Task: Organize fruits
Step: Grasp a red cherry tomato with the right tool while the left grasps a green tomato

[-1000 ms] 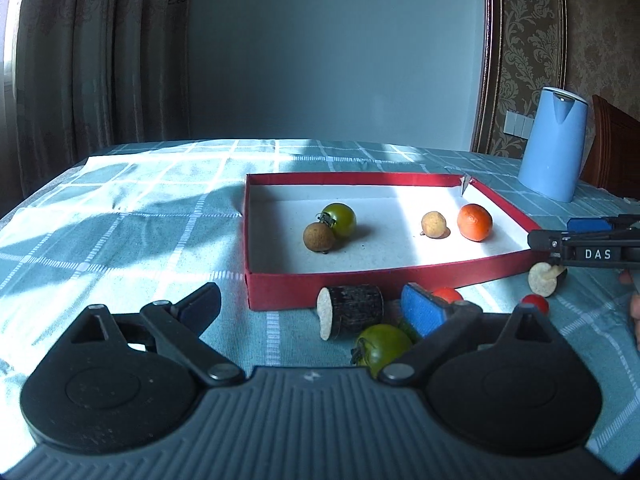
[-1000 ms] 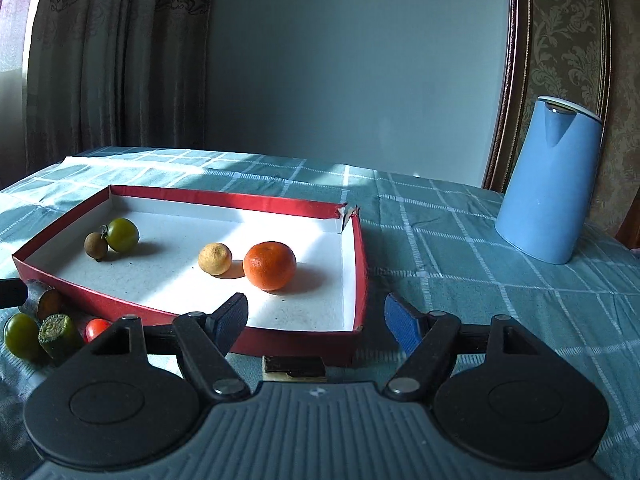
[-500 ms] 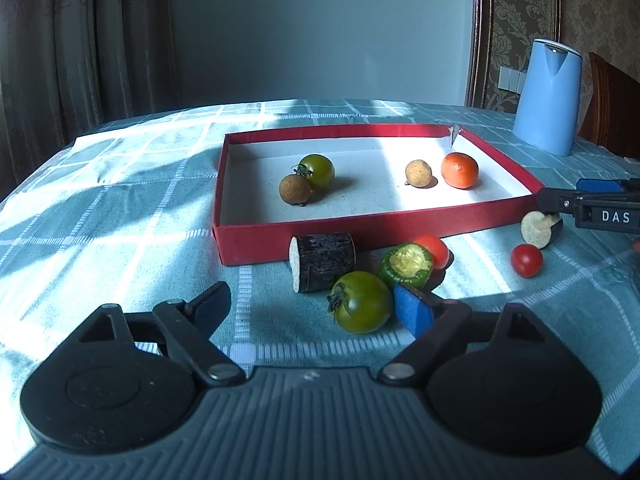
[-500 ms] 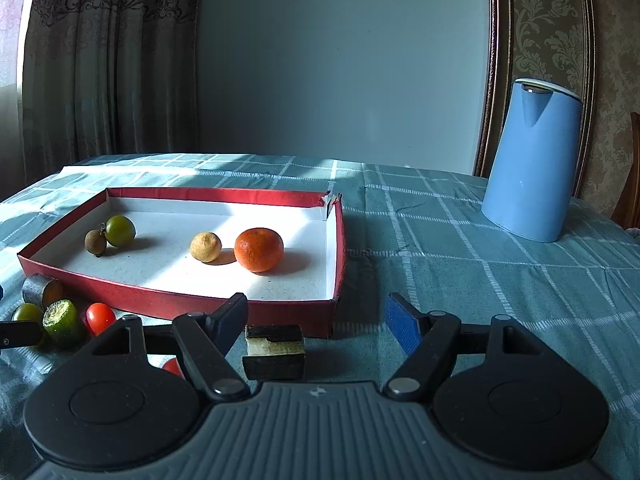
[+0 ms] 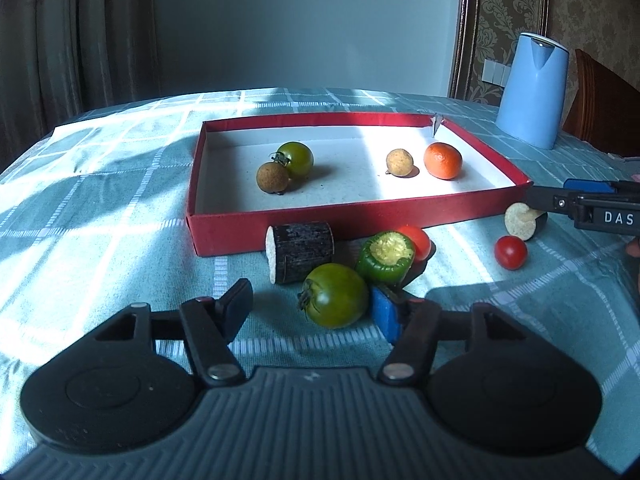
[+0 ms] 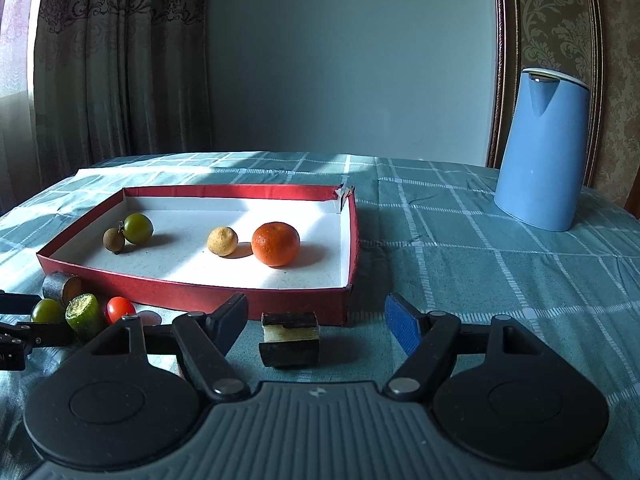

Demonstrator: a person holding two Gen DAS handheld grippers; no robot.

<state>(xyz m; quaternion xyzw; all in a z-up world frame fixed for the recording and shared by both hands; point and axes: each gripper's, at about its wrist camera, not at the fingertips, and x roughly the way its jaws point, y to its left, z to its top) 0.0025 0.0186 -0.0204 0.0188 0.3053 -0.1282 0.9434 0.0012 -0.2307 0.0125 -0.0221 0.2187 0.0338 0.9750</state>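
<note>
Both hand-held grippers are spread apart and hold nothing. The left gripper hovers low over the teal checked tablecloth, its blue-padded finger just beside a large green tomato lying outside the shallow red cardboard tray. Close by lie a dark-skinned cylindrical chunk, a cut green pepper piece and a red cherry tomato behind it. The right gripper faces a dark-rinded cut chunk just before the tray's near wall. Inside the tray sit an orange mandarin, a small yellowish round fruit, a green tomato and a brown round fruit touching it. A blue kettle stands well apart.
</note>
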